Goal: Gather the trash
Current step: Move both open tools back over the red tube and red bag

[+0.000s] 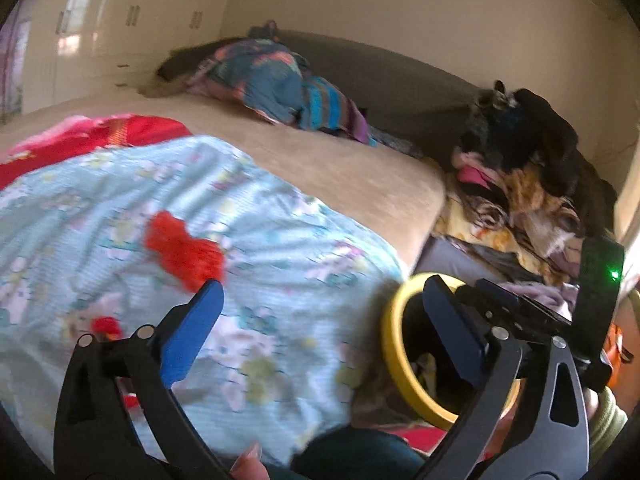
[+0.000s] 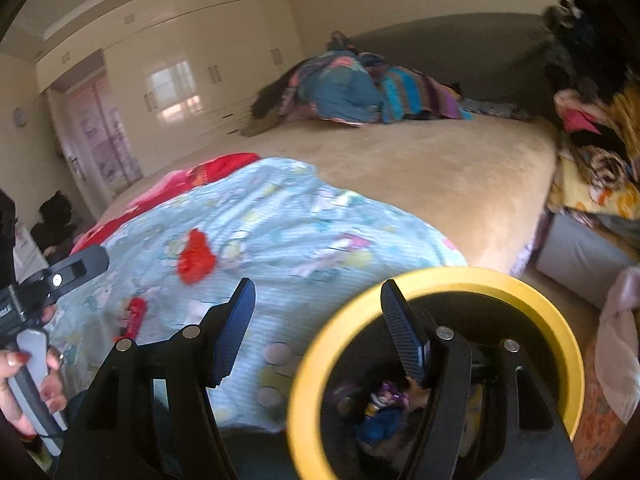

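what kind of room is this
Most likely a bedroom in a home. A wide bed fills most of the view, with a light blue patterned sheet and rumpled bedding on it, and tall glossy wardrobe doors line the far wall.

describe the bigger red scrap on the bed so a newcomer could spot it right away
Start at the bed and find the pale blue floral sheet over its near end. The bigger red scrap lies crumpled on that sheet, left of the yellow-rimmed bin. A smaller red scrap lies nearer the camera; this one is larger and further up the sheet.
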Demonstrator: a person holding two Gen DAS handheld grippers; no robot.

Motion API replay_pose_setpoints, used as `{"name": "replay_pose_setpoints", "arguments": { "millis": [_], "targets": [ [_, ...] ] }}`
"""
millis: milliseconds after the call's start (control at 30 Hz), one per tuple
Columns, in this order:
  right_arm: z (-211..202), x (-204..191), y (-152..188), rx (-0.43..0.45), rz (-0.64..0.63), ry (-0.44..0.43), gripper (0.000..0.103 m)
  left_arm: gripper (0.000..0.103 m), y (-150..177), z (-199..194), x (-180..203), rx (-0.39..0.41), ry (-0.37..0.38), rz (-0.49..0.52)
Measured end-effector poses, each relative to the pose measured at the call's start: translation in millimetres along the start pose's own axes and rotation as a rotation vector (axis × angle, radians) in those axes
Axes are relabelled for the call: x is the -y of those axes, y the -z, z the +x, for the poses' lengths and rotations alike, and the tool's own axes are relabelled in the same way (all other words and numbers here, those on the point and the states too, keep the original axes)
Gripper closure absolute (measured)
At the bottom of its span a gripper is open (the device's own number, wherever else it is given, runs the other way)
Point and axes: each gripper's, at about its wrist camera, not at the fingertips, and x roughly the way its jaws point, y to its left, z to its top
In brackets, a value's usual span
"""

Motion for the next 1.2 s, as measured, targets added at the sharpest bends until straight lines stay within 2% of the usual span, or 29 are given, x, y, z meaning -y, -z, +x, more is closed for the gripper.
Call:
{"name": "replay_pose_setpoints", "arguments": {
  "millis": [200,400,633,833,1000,1200],
  "targets": [
    [7.8,-32.5,-3.0,0.001,-0.063,-0.04,0.024,0.011,-4.7,-14.5,-25.7,0.037,-0.061,-0.025],
    [18.4,-63.6,-2.6,-0.014,-0.121,-0.082,0.018,0.011,-4.7,-23.0,-53.5,0.048,-0.115,-0.079],
    [39.5,-96.3,-4.7,-0.029,-0.181,-0.123,0.016,0.011,0.3,-31.2,-89.6,0.049,-0.193,-0.131],
    [70.9,-113.4,-7.2,-0.068,-0.203,-0.141,0.016,0.011,9.3,-33.3,-124.8,0.02,-0.257,-0.193],
    [105.2,-120.8,-7.3,-0.116,-0.178,-0.151,0.016,0.011,24.4,-27.9,-151.6,-0.036,-0.288,-0.229],
    [148.3,-124.4,-4.9,-0.185,-0.143,-0.146,0.016,0.011,43.9,-15.9,-169.5,-0.111,-0.277,-0.285]
  ]
}}
